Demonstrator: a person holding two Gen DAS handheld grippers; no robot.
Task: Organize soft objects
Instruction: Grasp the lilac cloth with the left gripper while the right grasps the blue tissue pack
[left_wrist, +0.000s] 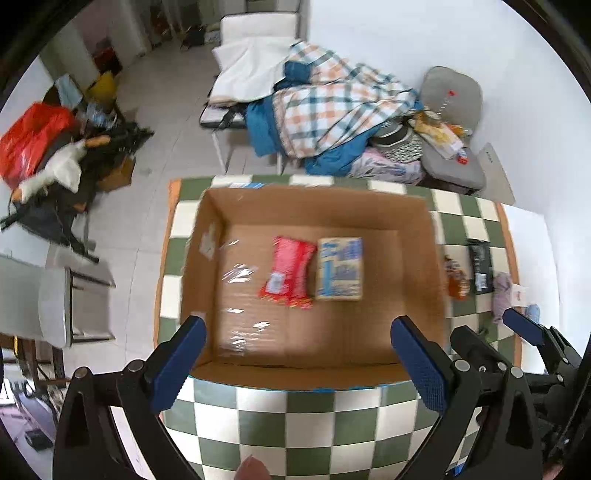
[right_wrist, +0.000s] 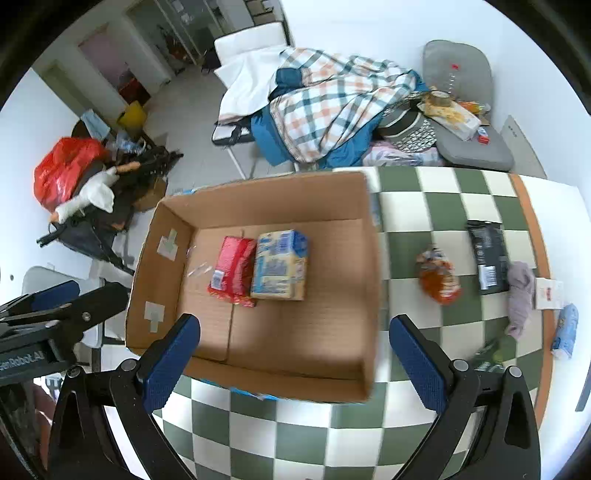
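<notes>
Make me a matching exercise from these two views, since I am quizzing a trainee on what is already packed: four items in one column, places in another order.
Items:
1. red packet
2. blue and yellow pack
3. black pouch
4. orange bag

Places:
A. on the checkered cloth, between the cardboard box and the black pouch
B. inside the box, on the left of the pair
C. on the cloth near the table's right edge, beside a grey cloth
D. inside the box, on the right of the pair

Pairs: 1-B, 2-D, 3-C, 4-A
</notes>
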